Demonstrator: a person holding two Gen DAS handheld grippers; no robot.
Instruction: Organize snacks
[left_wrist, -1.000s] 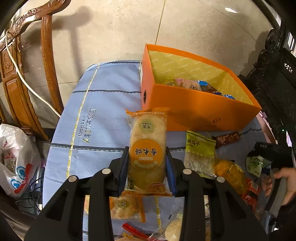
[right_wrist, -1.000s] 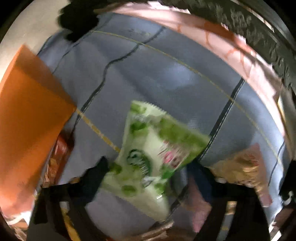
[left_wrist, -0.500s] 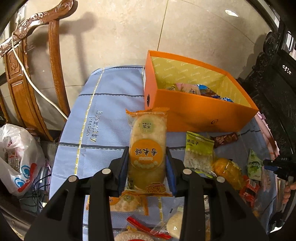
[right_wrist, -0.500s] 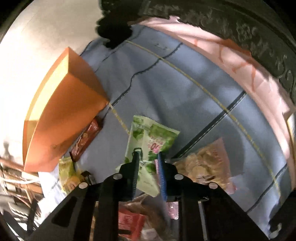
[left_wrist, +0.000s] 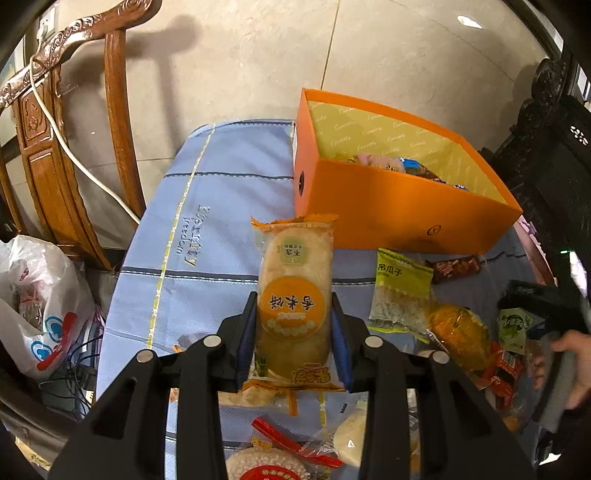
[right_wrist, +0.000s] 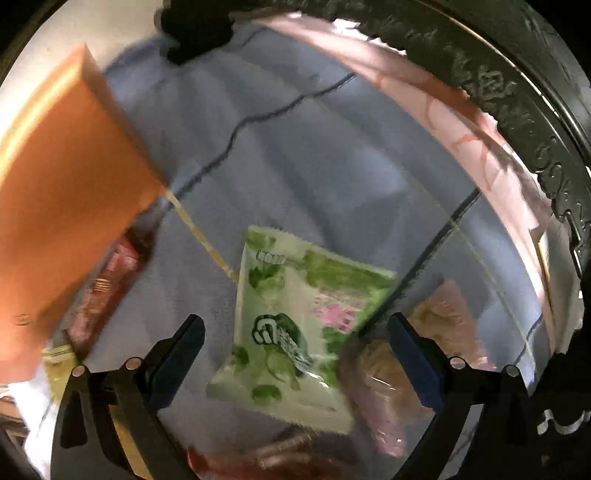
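My left gripper (left_wrist: 293, 306) is shut on an orange rice cracker packet (left_wrist: 293, 291) and holds it above the blue cloth, short of the orange box (left_wrist: 399, 210), which holds several snacks. My right gripper (right_wrist: 295, 332) is open, its fingers either side of a green and white snack packet (right_wrist: 295, 325) lying on the cloth. The right gripper (left_wrist: 543, 299) and the green packet (left_wrist: 513, 328) also show at the right of the left wrist view. The orange box (right_wrist: 62, 206) stands to the left in the right wrist view.
Loose snacks lie on the blue cloth (left_wrist: 221, 229): a yellow-green packet (left_wrist: 400, 291), a brown bar (left_wrist: 456, 267), an orange bun (left_wrist: 458, 336), red wrappers (left_wrist: 506, 373). A wooden chair (left_wrist: 74, 147) and a plastic bag (left_wrist: 40, 306) stand left. Dark carved furniture (right_wrist: 517, 92) borders the right.
My right gripper was shut half a second ago and has opened wide around the green packet, closer to it. My left gripper keeps hold of the cracker packet, slightly farther from the box.
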